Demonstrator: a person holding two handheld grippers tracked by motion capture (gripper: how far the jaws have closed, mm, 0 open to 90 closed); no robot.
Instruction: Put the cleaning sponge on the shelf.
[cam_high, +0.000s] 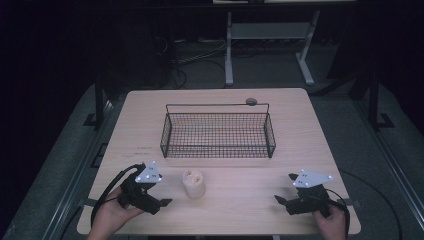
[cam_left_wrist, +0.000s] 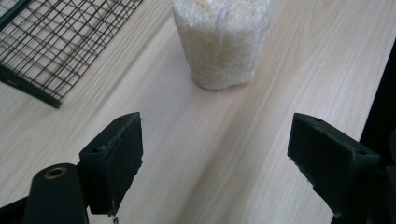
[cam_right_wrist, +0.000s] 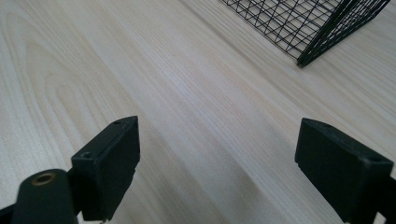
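A pale, rough-textured cylindrical bundle (cam_high: 193, 183) stands upright on the wooden table (cam_high: 240, 170), in front of a black wire basket (cam_high: 218, 134). My left gripper (cam_high: 164, 191) sits just left of the bundle, open and pointing at it. In the left gripper view the bundle (cam_left_wrist: 222, 42) stands ahead of the open left gripper (cam_left_wrist: 215, 126), with bare wood between the jaws. My right gripper (cam_high: 283, 187) rests near the front right of the table, open and holding nothing. In the right gripper view the open right gripper (cam_right_wrist: 217, 126) spans bare table.
The wire basket looks empty and has a thin handle bar along its far side; its corner (cam_right_wrist: 308, 23) lies ahead and right of the right gripper, and its edge (cam_left_wrist: 56, 46) ahead and left of the left gripper. A small round grey object (cam_high: 251, 101) lies behind the basket.
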